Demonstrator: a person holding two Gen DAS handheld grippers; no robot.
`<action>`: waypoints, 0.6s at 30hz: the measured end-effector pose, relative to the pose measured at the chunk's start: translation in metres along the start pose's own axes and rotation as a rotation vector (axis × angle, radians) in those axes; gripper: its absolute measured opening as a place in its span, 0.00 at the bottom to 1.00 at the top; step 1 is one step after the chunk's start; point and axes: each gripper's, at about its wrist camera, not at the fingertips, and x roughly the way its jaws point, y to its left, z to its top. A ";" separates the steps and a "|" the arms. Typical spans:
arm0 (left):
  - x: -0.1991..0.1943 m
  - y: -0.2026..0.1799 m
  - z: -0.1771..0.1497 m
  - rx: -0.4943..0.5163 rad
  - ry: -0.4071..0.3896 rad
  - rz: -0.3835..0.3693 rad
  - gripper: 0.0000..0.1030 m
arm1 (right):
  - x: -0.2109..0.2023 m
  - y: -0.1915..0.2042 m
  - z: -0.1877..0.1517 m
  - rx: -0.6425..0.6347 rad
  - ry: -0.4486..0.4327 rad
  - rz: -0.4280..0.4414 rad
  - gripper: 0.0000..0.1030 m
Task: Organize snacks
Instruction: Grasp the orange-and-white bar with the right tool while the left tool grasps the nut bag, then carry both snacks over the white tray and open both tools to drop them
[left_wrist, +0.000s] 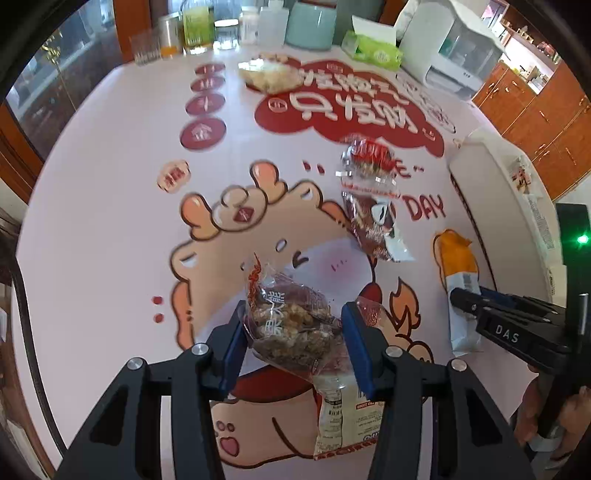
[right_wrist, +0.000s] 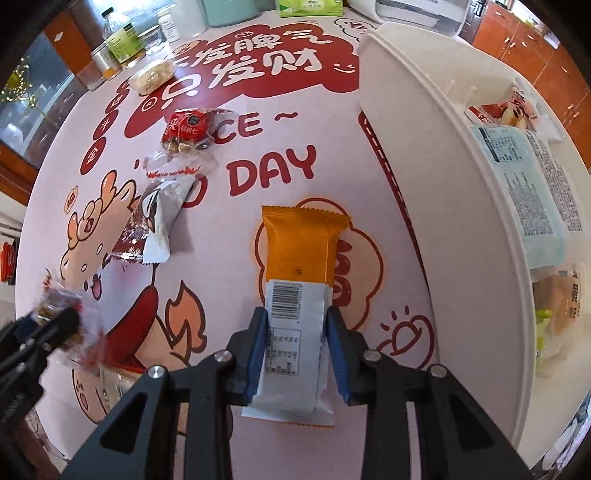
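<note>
My left gripper (left_wrist: 293, 325) is shut on a clear packet of brown nut snack (left_wrist: 291, 325), held above the printed tablecloth. My right gripper (right_wrist: 295, 332) is shut on the white end of an orange and white wrapped bar (right_wrist: 297, 291) that lies on the cloth; this bar also shows in the left wrist view (left_wrist: 458, 280). A white tray (right_wrist: 443, 122) at the right holds several snack packets. A red and clear packet (right_wrist: 188, 129) and a brown and white packet (right_wrist: 155, 218) lie loose on the cloth. A pale rice cracker packet (right_wrist: 151, 75) lies further back.
Another packet (left_wrist: 343, 417) lies under my left gripper. Jars, a glass (left_wrist: 146, 46), bottles, a teal container (left_wrist: 308, 22), a green tissue box (left_wrist: 373, 48) and a white appliance (left_wrist: 454, 55) line the far table edge. Wooden cabinets stand at the right.
</note>
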 end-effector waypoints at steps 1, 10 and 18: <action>-0.008 -0.002 0.001 0.004 -0.021 -0.002 0.46 | -0.001 0.000 0.000 -0.002 0.006 0.009 0.31; -0.043 -0.035 0.009 0.048 -0.093 -0.020 0.47 | -0.060 0.007 0.007 -0.098 -0.099 0.122 0.31; -0.064 -0.094 0.026 0.123 -0.136 -0.076 0.47 | -0.135 -0.023 0.015 -0.092 -0.291 0.163 0.31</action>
